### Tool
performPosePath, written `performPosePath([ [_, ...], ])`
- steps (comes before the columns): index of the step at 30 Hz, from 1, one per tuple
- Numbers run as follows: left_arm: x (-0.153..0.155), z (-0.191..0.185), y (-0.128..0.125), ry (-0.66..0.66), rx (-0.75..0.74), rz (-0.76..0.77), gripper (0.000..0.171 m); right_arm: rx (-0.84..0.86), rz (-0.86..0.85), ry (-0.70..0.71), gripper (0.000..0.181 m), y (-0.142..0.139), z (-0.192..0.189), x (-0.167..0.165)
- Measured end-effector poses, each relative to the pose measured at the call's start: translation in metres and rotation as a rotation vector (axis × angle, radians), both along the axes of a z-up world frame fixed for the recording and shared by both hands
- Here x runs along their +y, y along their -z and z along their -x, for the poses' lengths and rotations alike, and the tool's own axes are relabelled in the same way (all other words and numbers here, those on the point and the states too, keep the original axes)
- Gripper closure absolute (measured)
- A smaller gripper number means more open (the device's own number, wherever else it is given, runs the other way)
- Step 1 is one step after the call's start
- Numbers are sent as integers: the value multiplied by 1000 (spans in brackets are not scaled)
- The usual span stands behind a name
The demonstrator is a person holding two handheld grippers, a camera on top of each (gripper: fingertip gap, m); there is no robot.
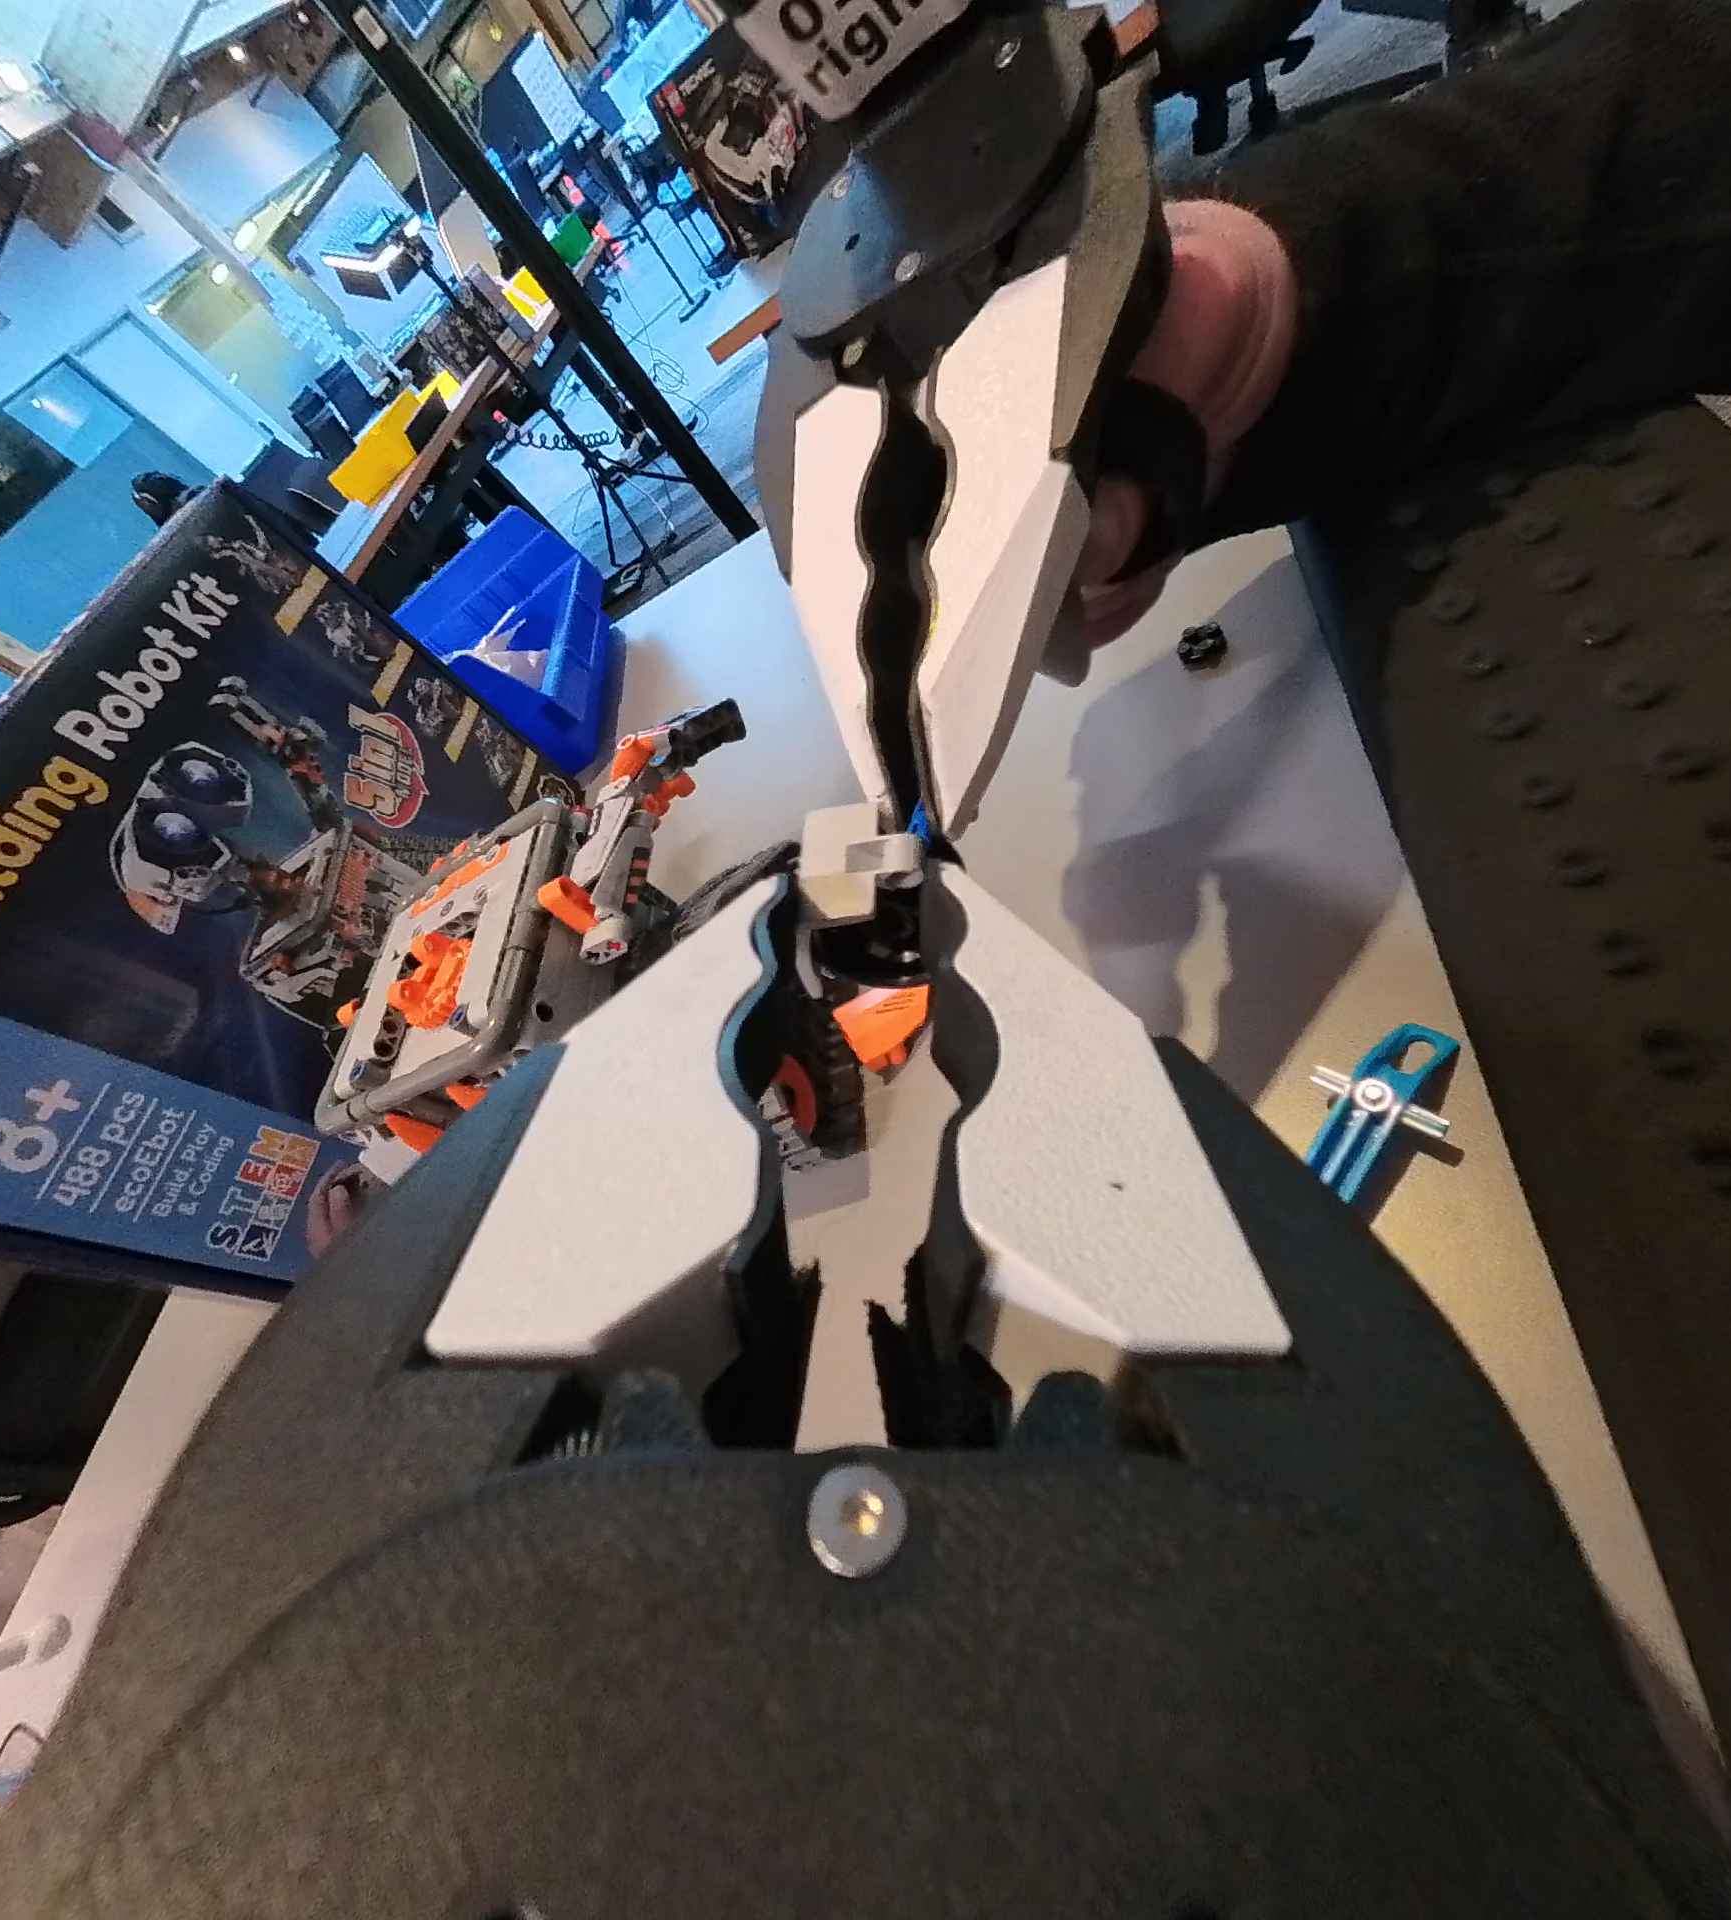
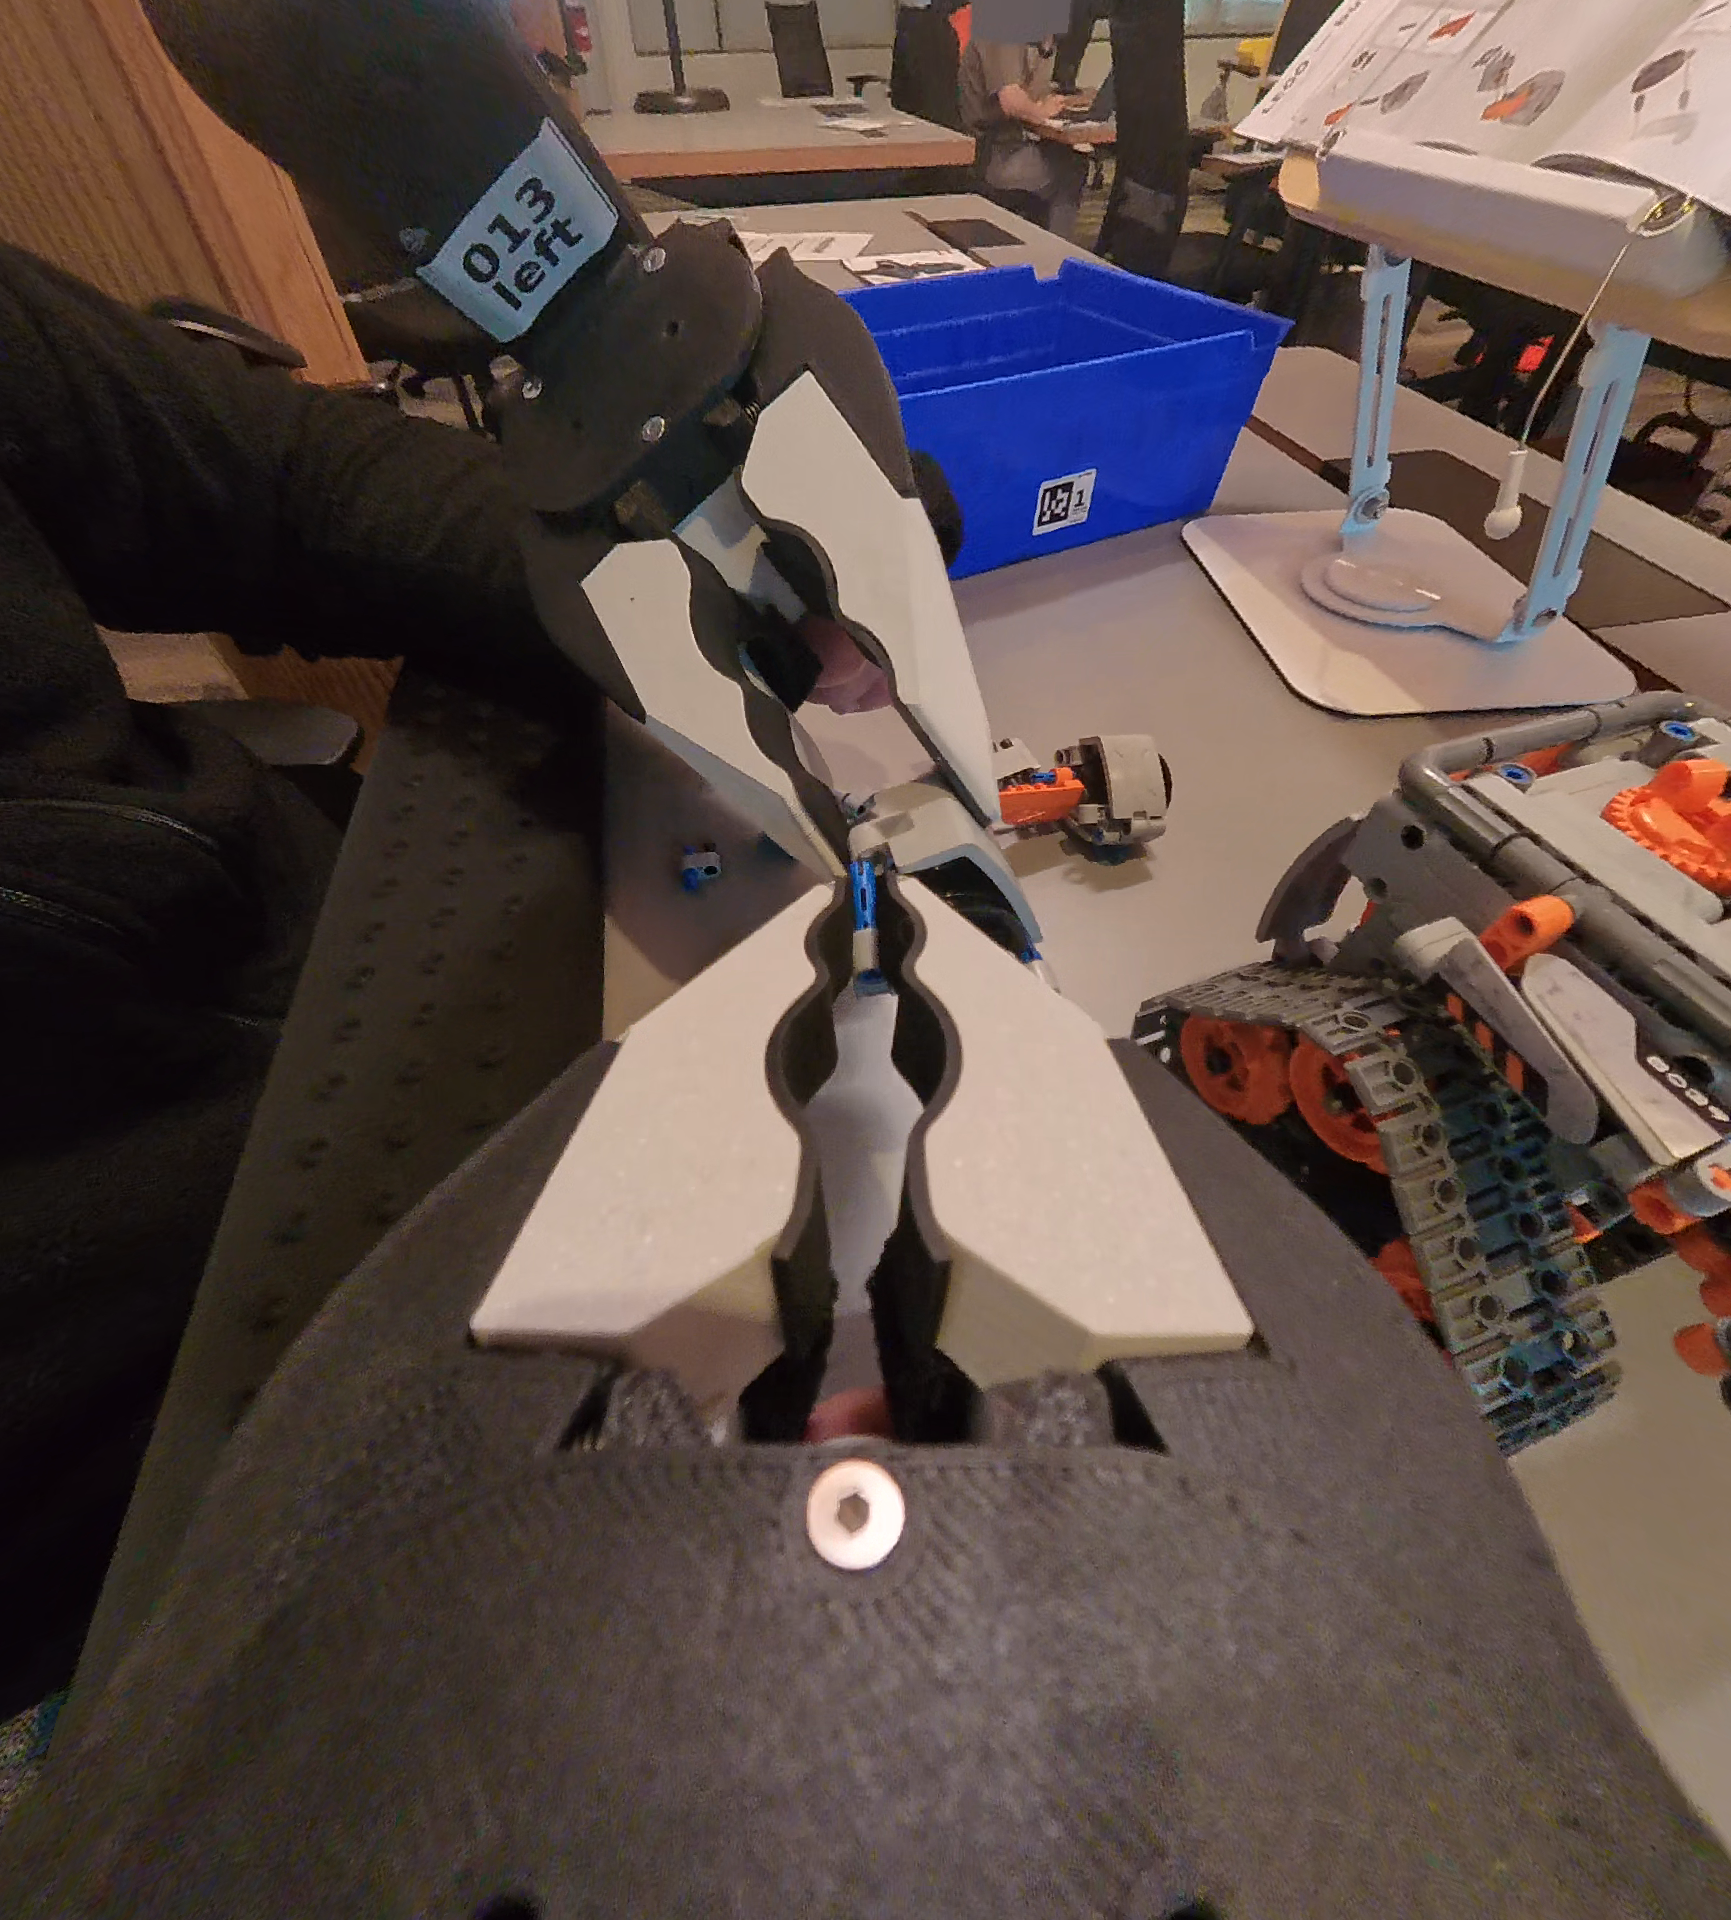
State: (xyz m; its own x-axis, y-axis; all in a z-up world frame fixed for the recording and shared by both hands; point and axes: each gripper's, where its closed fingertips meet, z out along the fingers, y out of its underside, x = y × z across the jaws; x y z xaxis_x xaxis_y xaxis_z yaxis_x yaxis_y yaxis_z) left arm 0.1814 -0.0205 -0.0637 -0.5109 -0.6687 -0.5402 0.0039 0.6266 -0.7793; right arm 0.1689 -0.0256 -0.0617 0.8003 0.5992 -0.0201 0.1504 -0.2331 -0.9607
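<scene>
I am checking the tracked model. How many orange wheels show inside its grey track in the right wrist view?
2. One orange wheel sits at the track's left end, the second right behind it. Others farther back may be hidden by the grey track.

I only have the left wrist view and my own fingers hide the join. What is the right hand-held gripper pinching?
Observer: The right hand-held gripper is shut on a slim blue-and-grey plastic pin. The pin's far end is at the pale grey brick piece in your left hand-held gripper.
Operator: Any build guide around?
Observer: Yes, an open printed paper booklet rests on a white tilted stand, past the blue plastic bin.
Operator: Loose parts near me?
Observer: A small blue-and-grey plastic connector lies on the grey table, beside the black perforated mat.
</scene>
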Motion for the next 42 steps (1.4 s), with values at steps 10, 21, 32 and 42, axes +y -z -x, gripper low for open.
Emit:
performPosePath([
  [10,-5,5,-1,106,98,224,151,54,-17,-94,180,-2,5,-6],
  [21,-2,4,2,81,34,111,152,120,37,-54,180,2,-2,0],
  [32,1,1,20,24,56,-20,152,9,97,-27,180,21,-1,4],
  [42,3,0,51,-18,90,-233,153,-193,199,3,180,54,-2,5],
])
